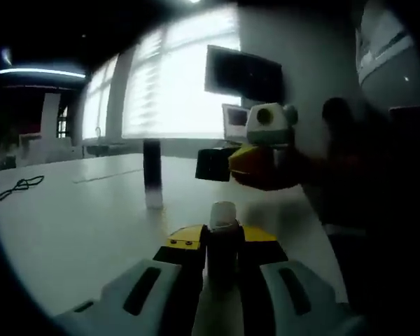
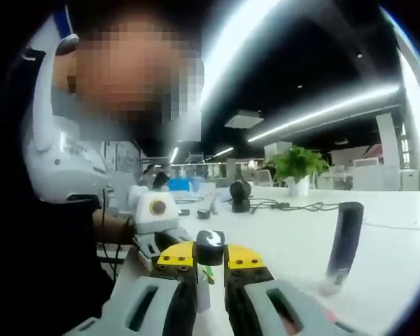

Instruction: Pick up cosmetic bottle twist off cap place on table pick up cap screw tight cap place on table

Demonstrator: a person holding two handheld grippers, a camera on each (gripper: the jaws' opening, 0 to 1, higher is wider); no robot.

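Left gripper (image 1: 222, 262) jaws pinched the slim dark bottle (image 1: 222, 241) with pale neck; right gripper (image 2: 210, 269) jaws pinched, apparently, its small black cap (image 2: 210, 248). A tall dark tube (image 1: 152, 173) stood apart on the white table (image 1: 77, 224).

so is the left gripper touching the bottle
Touching. In the left gripper view, the left gripper has its jaws closed against both sides of the bottle, whose white neck rises between them with no gap showing.

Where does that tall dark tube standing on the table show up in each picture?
Left gripper view: the tube stands left of centre on the white table.
Right gripper view: the tube stands at the right, leaning in the picture.
Shared landmark: the white table.
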